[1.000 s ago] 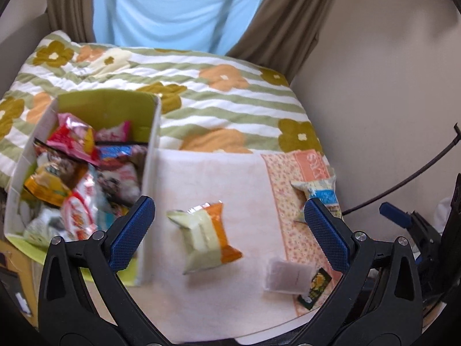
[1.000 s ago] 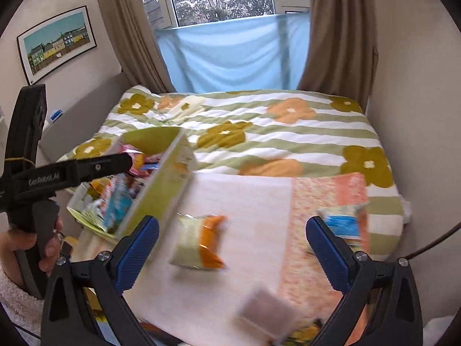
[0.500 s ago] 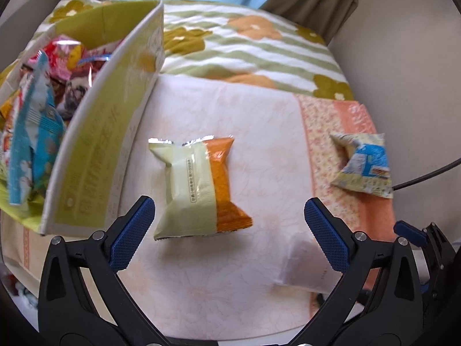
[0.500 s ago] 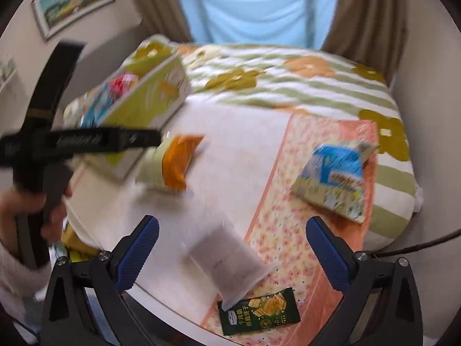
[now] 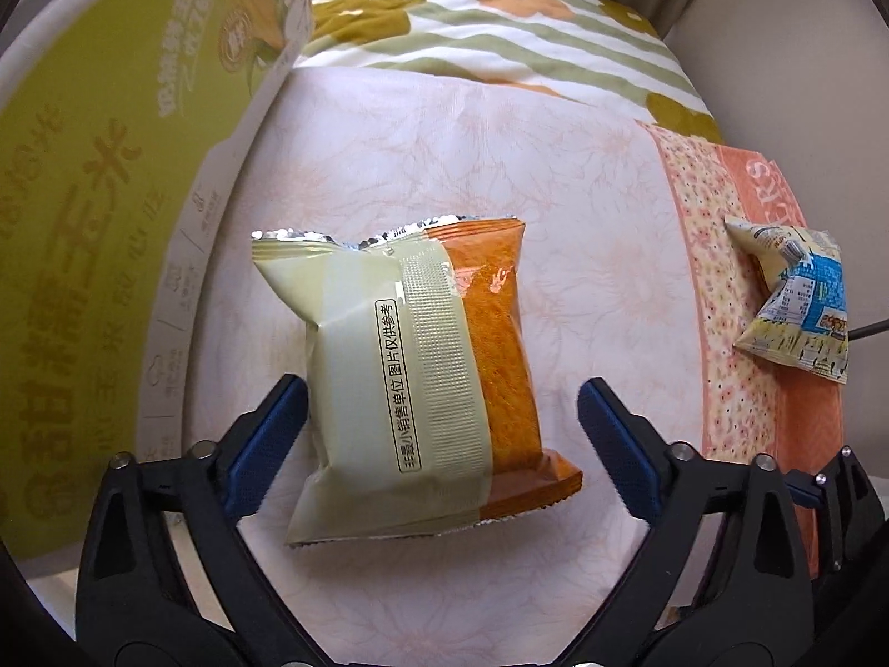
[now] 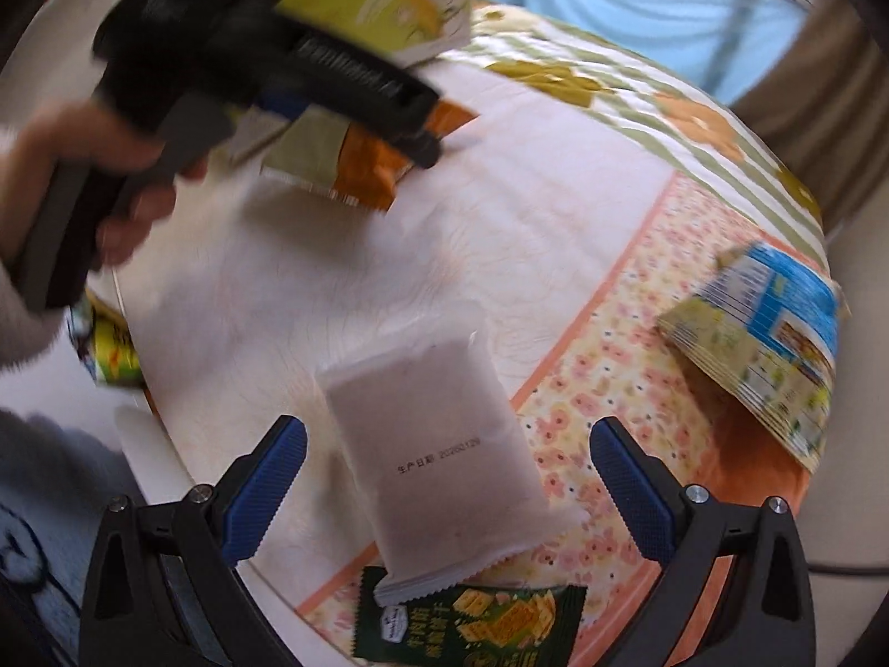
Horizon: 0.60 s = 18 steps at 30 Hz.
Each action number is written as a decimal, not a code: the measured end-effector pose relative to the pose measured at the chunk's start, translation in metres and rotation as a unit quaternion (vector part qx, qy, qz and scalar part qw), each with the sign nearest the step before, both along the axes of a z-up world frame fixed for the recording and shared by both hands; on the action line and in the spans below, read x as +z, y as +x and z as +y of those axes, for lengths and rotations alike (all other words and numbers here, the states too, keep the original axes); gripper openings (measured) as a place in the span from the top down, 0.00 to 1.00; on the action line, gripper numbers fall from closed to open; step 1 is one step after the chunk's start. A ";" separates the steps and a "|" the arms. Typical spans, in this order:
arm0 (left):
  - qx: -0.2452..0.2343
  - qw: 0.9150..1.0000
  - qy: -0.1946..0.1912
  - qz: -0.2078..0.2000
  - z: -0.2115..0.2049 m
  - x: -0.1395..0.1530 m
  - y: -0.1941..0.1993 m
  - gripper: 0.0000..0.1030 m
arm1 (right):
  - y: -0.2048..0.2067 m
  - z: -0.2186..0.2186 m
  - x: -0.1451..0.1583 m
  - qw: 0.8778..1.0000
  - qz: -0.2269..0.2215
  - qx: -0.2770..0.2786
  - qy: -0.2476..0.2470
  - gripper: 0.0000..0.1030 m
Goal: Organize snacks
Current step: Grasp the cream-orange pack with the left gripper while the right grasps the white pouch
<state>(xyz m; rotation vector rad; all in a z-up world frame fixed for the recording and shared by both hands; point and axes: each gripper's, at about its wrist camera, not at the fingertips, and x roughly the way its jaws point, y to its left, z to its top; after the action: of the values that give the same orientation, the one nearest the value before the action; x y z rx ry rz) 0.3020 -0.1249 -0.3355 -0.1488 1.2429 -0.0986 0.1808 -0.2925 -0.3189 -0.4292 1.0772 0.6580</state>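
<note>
A cream and orange snack pack (image 5: 414, 383) lies on the pale cloth between the open fingers of my left gripper (image 5: 444, 444); the jaws do not touch it. The same pack (image 6: 355, 167) shows under the left gripper (image 6: 428, 153) in the right wrist view. A frosted white pack (image 6: 439, 472) lies between the open fingers of my right gripper (image 6: 447, 486). A dark green cracker pack (image 6: 472, 628) lies partly under it. A blue and yellow pack (image 6: 761, 344) lies at right, also in the left wrist view (image 5: 800, 305).
The green and white snack box (image 5: 111, 194) stands close on the left; it shows at top in the right wrist view (image 6: 389, 5). The cloth (image 5: 444, 167) covers a low table on a flowered striped bed (image 5: 500, 16). A green packet (image 6: 111, 356) lies below the table's left edge.
Both grippers have come down and forward. The left now straddles the cream and orange pack beside the box. The right now straddles the frosted white pack. Both stay open.
</note>
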 end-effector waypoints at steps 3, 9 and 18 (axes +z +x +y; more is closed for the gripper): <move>-0.003 1.000 0.005 0.008 0.002 -0.005 0.004 0.20 | 0.003 0.003 -0.010 1.000 0.016 0.017 -0.004 0.01; -0.011 1.000 0.007 0.009 0.005 -0.006 0.005 0.28 | 0.006 0.002 -0.019 0.999 0.021 0.030 -0.009 0.01; -0.020 1.000 0.008 0.005 0.010 -0.001 0.002 0.37 | 0.012 0.006 -0.026 0.998 0.026 0.050 -0.011 0.15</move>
<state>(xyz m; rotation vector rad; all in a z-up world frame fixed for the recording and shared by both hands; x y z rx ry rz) 0.3038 -0.1153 -0.3365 -0.1111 1.2562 -0.1235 0.1933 -0.2861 -0.3452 -0.4887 1.1189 0.7500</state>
